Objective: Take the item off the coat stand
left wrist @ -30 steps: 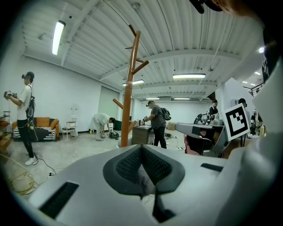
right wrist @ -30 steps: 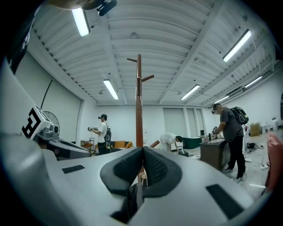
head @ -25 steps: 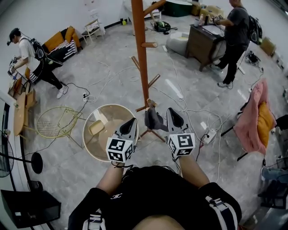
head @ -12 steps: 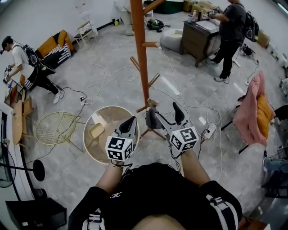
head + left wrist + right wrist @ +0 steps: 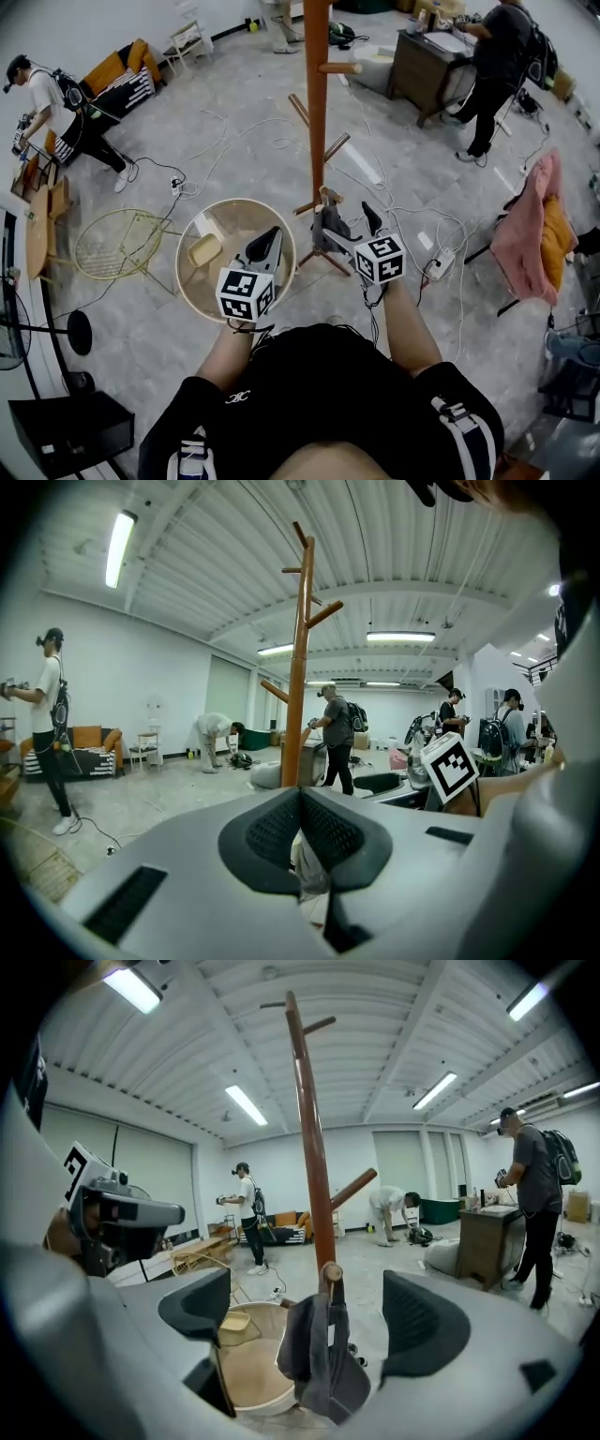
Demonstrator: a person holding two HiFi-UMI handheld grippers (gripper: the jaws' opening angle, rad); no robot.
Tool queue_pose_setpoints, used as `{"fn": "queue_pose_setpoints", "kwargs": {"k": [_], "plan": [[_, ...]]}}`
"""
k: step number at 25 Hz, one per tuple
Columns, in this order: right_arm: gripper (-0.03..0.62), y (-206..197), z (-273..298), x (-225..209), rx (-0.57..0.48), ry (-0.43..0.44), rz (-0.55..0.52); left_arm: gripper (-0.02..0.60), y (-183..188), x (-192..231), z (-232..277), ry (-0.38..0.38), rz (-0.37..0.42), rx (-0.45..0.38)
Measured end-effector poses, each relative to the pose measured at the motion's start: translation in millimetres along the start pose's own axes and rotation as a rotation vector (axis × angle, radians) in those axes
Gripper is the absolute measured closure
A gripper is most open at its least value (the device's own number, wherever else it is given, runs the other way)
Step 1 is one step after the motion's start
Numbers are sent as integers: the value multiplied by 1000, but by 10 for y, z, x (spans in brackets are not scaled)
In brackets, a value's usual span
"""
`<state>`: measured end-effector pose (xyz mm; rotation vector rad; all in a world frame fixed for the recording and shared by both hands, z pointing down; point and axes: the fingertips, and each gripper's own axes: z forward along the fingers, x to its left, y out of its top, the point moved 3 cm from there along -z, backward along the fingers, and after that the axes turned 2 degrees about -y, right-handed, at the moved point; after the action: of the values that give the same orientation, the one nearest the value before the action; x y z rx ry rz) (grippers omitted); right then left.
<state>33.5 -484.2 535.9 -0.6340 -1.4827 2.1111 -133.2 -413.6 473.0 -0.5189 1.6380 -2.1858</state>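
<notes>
The tall brown wooden coat stand (image 5: 317, 103) rises just ahead of me. A dark grey cloth item (image 5: 319, 1354) hangs from its low peg (image 5: 330, 1274); the head view shows this grey item (image 5: 330, 232) by the stand's foot. My right gripper (image 5: 309, 1312) has its jaws opening wide. The item hangs between them and neither pad touches it. To the left, my left gripper (image 5: 265, 246) is over a round table, its pads (image 5: 302, 832) pressed together. A pale scrap shows under them; I cannot tell what it is.
A round wooden table (image 5: 216, 225) with a yellow thing (image 5: 203, 249) on it stands at the left, and a yellow wire chair (image 5: 117, 253) beyond it. Cables and a power strip (image 5: 439, 265) lie on the floor. Pink cloth (image 5: 530, 234) drapes a chair at the right. People work at the far left (image 5: 56, 103) and by a dresser (image 5: 497, 66).
The right gripper's jaws were shut at the grey item and have spread wide; the item still hangs on the peg. The left gripper has stayed shut over the round table.
</notes>
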Motion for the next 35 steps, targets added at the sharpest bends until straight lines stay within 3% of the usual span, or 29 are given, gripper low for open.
{"fn": "queue_pose_setpoints", "kwargs": {"k": [9, 12, 13, 15, 18, 26, 35], "plan": [[140, -647, 425, -28, 210, -21, 34, 566, -92, 185, -112, 50, -7, 11], [204, -780, 494, 10, 256, -30, 38, 565, -113, 240, -158, 61, -10, 13], [280, -811, 493, -2, 274, -51, 32, 566, -122, 251, -162, 63, -12, 15], [548, -834, 460, -58, 292, -108, 9, 566, -143, 249, -157, 64, -13, 22], [551, -813, 430, -56, 281, -129, -9, 566, -162, 265, -165, 62, -17, 24], [553, -661, 316, 22, 193, -176, 70, 566, -168, 278, -169, 26, -20, 24], [553, -107, -27, -2, 39, -251, 87, 566, -149, 264, -111, -9, -33, 20]]}}
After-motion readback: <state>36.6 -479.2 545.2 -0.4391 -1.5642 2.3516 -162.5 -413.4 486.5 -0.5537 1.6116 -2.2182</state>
